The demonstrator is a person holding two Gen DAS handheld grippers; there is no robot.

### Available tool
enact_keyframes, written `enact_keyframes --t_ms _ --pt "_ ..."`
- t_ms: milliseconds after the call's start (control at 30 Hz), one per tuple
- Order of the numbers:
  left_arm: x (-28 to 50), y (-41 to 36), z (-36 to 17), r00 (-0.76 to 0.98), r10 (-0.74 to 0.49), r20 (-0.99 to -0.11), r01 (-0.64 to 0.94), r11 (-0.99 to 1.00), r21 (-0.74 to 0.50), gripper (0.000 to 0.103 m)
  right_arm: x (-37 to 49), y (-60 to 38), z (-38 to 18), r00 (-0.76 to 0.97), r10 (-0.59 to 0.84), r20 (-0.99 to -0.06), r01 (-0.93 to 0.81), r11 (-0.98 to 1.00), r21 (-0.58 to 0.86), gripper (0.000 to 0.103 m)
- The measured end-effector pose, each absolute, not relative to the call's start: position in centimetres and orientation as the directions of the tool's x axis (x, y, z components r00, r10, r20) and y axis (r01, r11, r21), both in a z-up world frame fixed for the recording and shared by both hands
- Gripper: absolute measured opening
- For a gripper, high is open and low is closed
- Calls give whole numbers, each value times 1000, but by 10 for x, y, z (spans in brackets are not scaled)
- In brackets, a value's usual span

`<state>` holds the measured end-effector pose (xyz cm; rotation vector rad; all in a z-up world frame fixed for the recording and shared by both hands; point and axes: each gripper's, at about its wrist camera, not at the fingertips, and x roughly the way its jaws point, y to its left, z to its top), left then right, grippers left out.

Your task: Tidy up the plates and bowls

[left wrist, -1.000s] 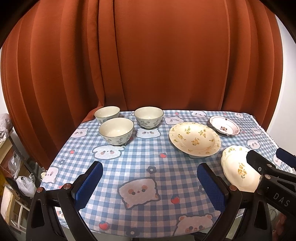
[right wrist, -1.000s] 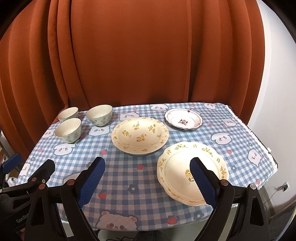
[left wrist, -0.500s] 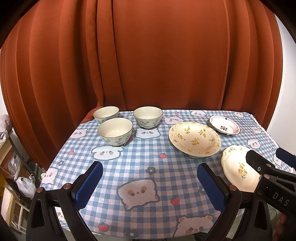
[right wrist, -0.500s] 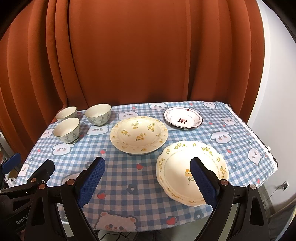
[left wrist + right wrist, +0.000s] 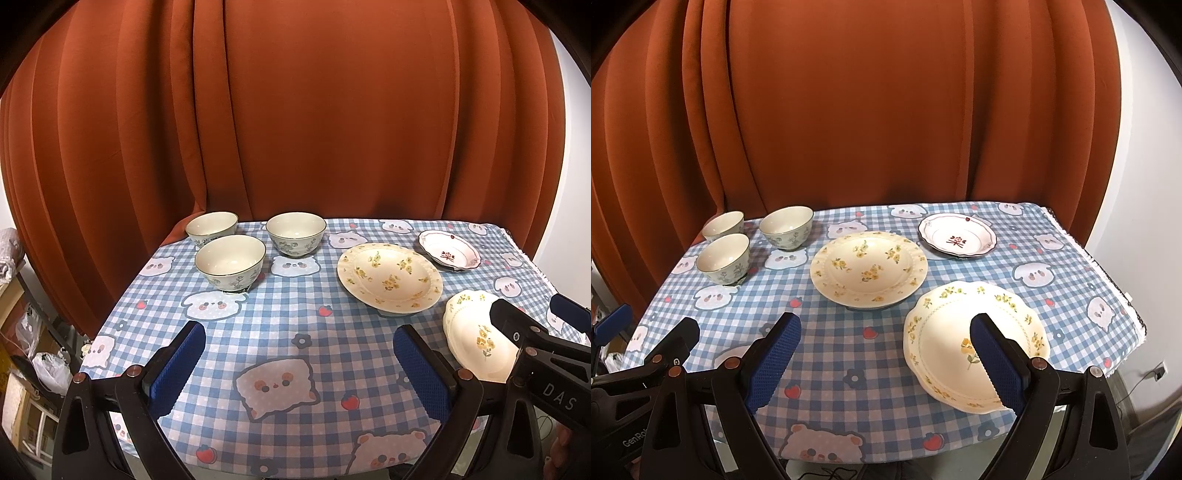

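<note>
A rust-orange curtain (image 5: pixel 886 110) hangs behind a table covered by a blue checked cloth (image 5: pixel 882 354) printed with bears and strawberries. The biggest dish, a round cream plate with yellow flowers (image 5: pixel 868 271), sits mid-table. Just beside it, toward the near right edge, lies a scalloped plate (image 5: pixel 945 332); whether their rims touch is hard to tell. A smaller plate with a red flower (image 5: pixel 956 236) sits at the far right. Three bowls cluster at the far left: a near bowl (image 5: pixel 229 261), a back bowl (image 5: pixel 211 229) and a right bowl (image 5: pixel 295 233). The left gripper (image 5: pixel 299 369) and the right gripper (image 5: pixel 882 363) hang above the near edge, jaws spread wide, holding nothing.
</note>
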<state>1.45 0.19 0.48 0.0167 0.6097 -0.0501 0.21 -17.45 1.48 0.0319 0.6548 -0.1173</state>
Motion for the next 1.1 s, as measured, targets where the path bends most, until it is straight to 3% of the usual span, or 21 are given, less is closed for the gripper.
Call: enact_keyframes --t_ms 667,1100 --pt "16 0 3 818 -41 -574 51 999 1 102 5 -168 11 775 -118 -621 136 991 -18 95" --pt "29 -19 -8 787 -125 -604 165 986 10 100 7 -176 1 726 -188 -661 233 972 -20 95"
